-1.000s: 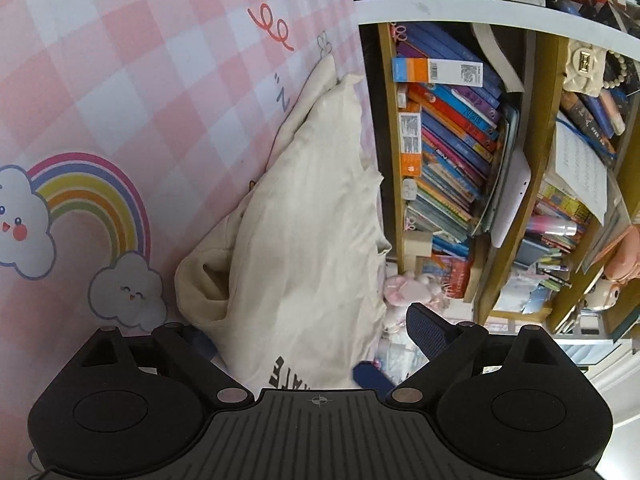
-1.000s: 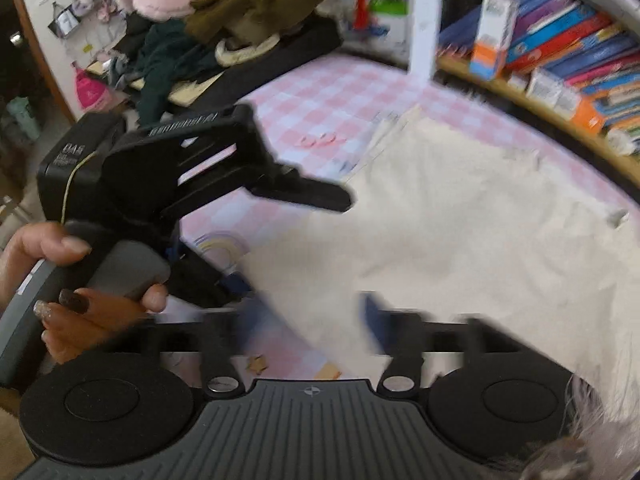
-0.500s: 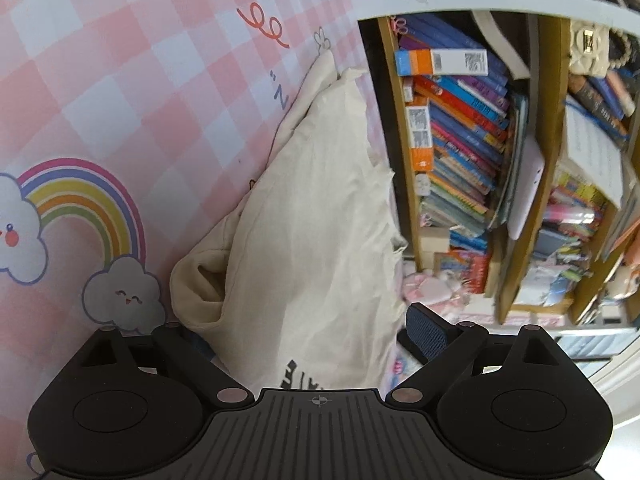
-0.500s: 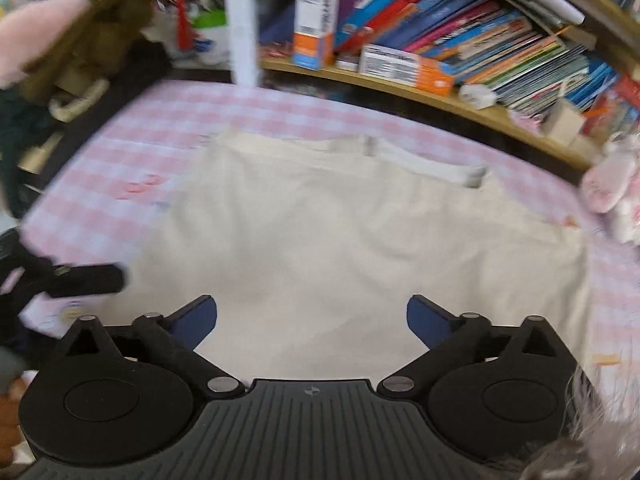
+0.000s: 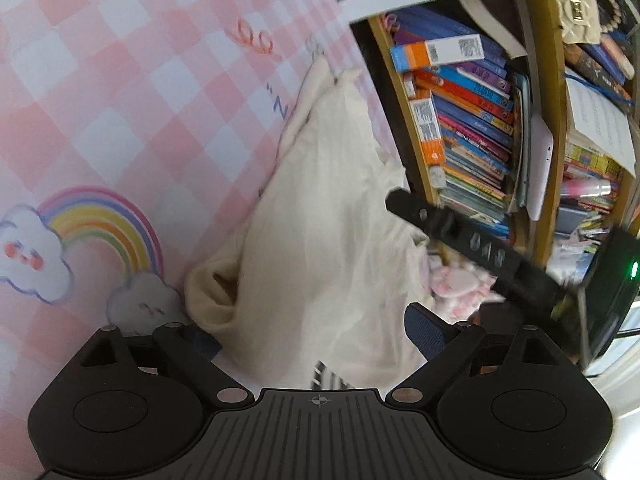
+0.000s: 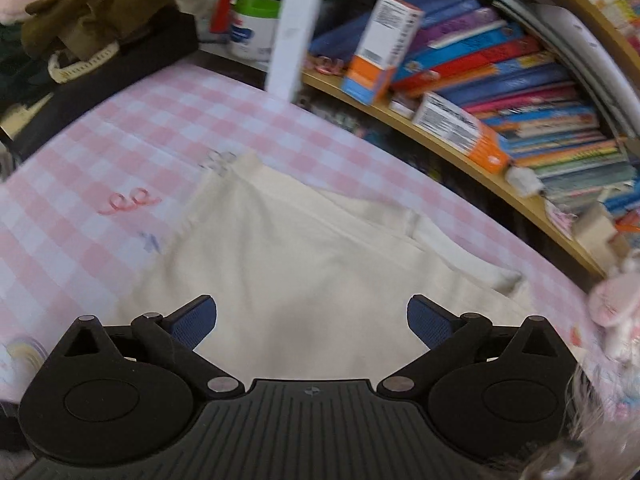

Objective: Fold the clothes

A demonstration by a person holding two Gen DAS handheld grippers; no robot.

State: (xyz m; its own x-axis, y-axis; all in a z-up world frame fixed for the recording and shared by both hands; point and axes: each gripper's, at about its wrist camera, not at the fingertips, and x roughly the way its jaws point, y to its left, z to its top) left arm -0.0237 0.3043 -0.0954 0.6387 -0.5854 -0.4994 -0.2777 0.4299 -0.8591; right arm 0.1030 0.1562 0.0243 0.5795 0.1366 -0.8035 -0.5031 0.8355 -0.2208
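Cream garment point(image 6: 304, 264) lies between the spread right hand-held gripper point(image 6: 312, 320) fingers.

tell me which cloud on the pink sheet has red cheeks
The big cloud at the rainbow's left end; the small cloud below the right end has none.

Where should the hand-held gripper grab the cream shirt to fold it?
Probably the rolled, puffed-up edge of the cream shirt near the left hand-held gripper. It stands up off the pink checked cloth, so open fingers could slide in low from the rainbow side.
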